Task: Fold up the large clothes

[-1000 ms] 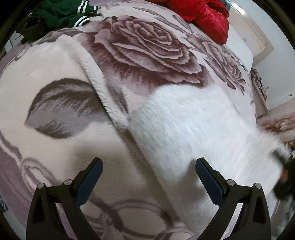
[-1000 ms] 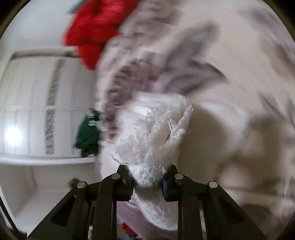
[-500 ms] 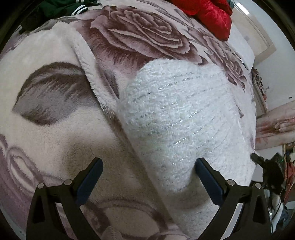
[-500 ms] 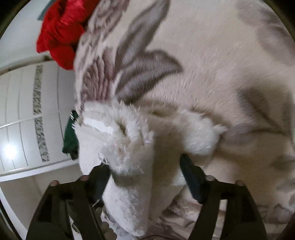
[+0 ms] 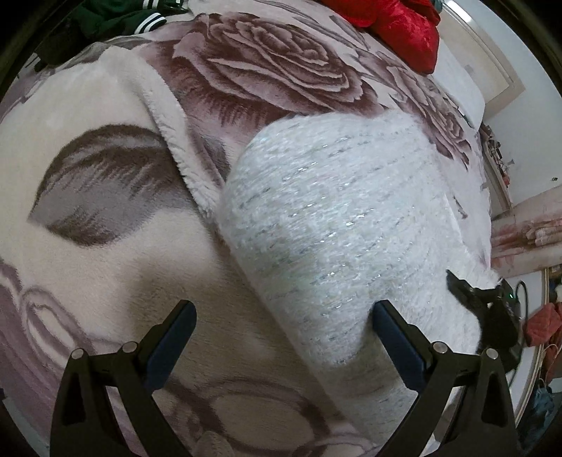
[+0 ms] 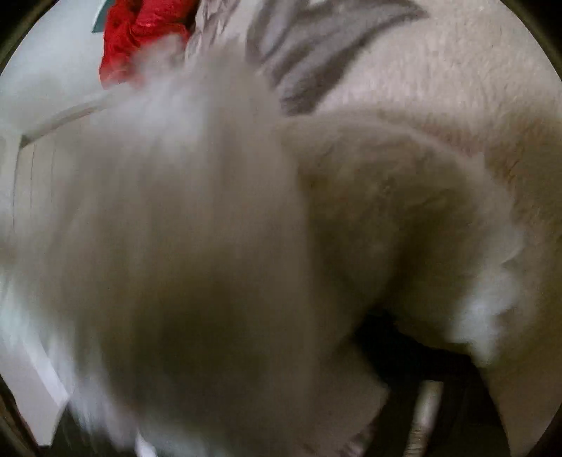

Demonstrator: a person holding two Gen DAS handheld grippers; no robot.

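Note:
A fluffy white sweater (image 5: 333, 228) with silver threads lies folded on the rose-patterned blanket (image 5: 105, 281). My left gripper (image 5: 281, 337) hovers open above the sweater's near left edge, its right finger over the knit and its left one over bare blanket. My right gripper (image 5: 481, 302) shows as a dark shape at the sweater's far right edge. In the right wrist view blurred white sweater fabric (image 6: 193, 246) fills the picture and hides the fingers. The right jaws are closing; whether fabric lies between them cannot be seen.
A red garment (image 5: 397, 24) lies at the far end of the bed, a green garment (image 5: 119, 21) with white stripes at the far left. A fold of the blanket (image 5: 168, 140) runs beside the sweater. Furniture and clutter stand past the bed's right side.
The right gripper, shut on the raised sweater edge a second ago, opened and sank beside the bed. The sweater settled flat on the blanket. My left gripper stayed put, open.

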